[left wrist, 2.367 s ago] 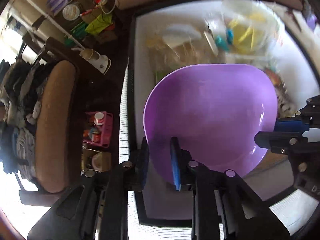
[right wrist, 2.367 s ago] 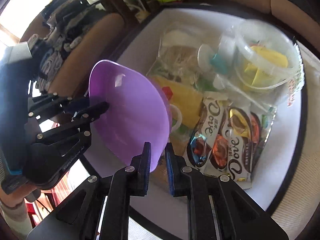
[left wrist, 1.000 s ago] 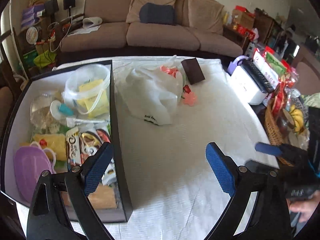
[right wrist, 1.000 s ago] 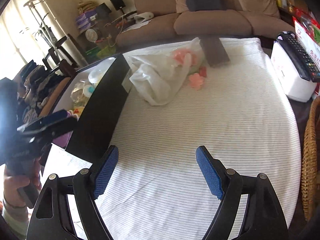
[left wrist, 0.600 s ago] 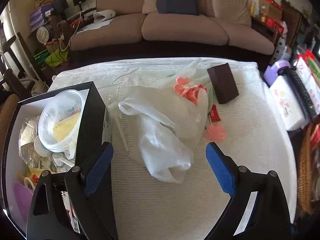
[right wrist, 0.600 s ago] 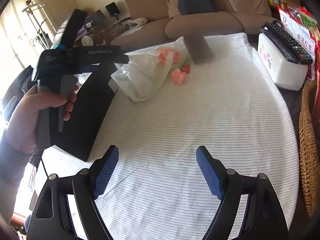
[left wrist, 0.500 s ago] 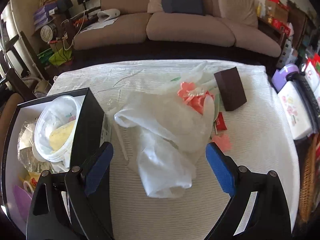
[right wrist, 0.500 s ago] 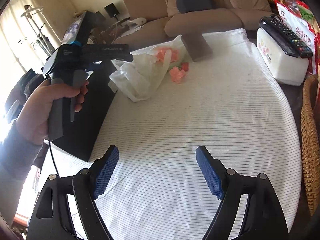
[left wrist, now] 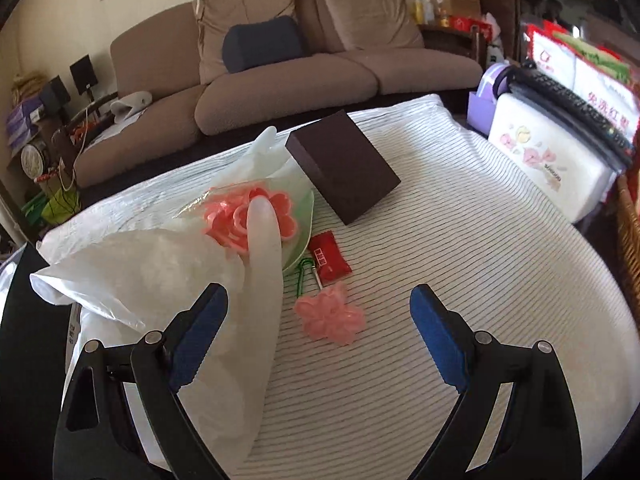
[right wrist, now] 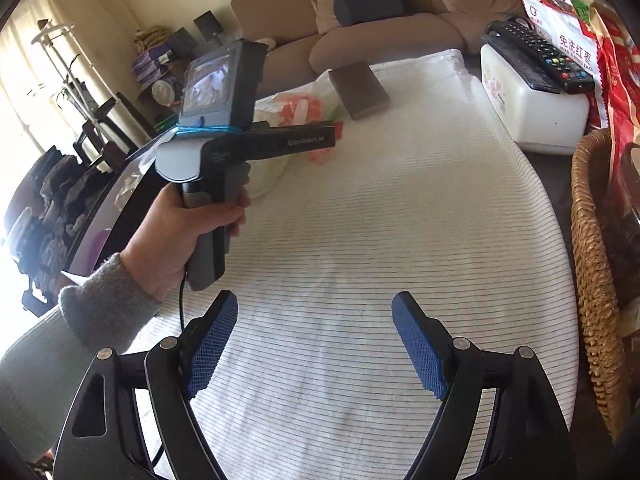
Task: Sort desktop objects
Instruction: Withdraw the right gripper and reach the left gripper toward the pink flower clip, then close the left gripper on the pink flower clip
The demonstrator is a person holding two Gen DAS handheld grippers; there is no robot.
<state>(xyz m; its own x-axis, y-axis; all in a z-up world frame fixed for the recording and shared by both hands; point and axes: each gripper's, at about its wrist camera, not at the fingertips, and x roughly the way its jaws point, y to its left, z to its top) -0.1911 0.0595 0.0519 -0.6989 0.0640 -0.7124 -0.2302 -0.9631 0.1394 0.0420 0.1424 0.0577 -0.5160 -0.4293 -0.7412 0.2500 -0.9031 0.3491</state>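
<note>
Red sachet (print unreadable)

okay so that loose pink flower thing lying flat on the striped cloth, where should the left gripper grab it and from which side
Probably from above. The pink flower lies flat on the striped cloth, clear of the red packet, so there is no raised side to pinch. Bring the open left gripper down over it, one pad on each side across two opposite petals, and close on its thin edges.

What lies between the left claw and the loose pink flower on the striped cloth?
Nothing visible. The left claw is open, and the pink flower lies on bare cloth just ahead of its pads. The white plastic bag sits to the left, beside the near pad, not across the path.
</note>
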